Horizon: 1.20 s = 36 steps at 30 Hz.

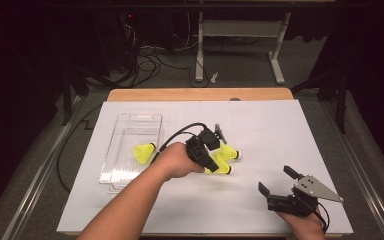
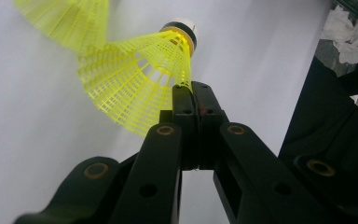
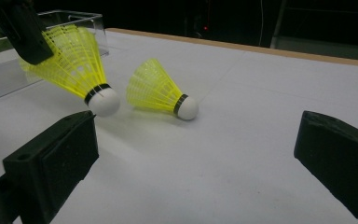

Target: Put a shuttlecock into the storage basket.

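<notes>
Left gripper (image 1: pixel 215 162) clenched on 1 yellow shuttlecock's (image 2: pixel 135 84) skirt, lifted off the table (image 1: pixel 260 125); right gripper (image 1: pixel 276 181) stood released, near right.

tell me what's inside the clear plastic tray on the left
One yellow plastic shuttlecock lies in the clear plastic tray; the person's forearm covers its near corner.

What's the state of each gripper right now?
Left gripper: shut on the skirt of a yellow shuttlecock, lifted off the table.
Right gripper: open, holding nothing.
</notes>
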### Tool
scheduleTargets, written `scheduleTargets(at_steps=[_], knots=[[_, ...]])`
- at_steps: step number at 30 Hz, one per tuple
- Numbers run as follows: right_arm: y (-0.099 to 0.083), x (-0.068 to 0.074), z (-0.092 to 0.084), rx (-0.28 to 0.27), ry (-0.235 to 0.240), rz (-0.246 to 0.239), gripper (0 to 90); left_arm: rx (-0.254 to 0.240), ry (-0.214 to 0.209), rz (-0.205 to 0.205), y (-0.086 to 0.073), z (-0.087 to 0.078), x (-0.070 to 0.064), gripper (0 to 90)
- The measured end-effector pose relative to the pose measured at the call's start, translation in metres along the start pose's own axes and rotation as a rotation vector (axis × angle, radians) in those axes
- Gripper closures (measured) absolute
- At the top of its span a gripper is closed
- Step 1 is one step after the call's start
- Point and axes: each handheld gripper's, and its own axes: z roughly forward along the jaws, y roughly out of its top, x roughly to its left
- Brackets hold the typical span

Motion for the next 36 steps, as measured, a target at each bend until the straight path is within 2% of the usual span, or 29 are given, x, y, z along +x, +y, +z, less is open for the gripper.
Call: scheduleTargets(at_steps=[6,11,14,21,24,31,36], knots=[[0.001,0.001,0.0,-0.002,0.0,-0.005,0.2,-0.03,0.041,-0.03,-0.004,-0.025,0.016,89.9],[0.002,0.002,0.001,-0.005,0.011,-0.01,0.2,-0.046,0.109,-0.077,-0.008,-0.047,0.032,89.9],[0.003,0.003,0.002,-0.006,0.013,-0.015,0.2,-0.054,0.145,-0.088,-0.008,-0.063,0.04,89.9],[0.004,0.002,0.007,-0.01,0.029,-0.005,0.2,-0.098,0.181,-0.118,-0.005,-0.094,0.05,89.9],[0.005,0.004,0.009,-0.009,0.033,-0.009,0.2,-0.118,0.202,-0.142,-0.004,-0.102,0.055,89.8],[0.007,0.005,0.013,-0.012,0.04,-0.012,0.2,-0.145,0.262,-0.167,-0.009,-0.12,0.07,89.8],[0.007,0.006,0.015,-0.006,0.05,-0.022,0.2,-0.163,0.29,-0.185,-0.012,-0.129,0.08,89.8]])
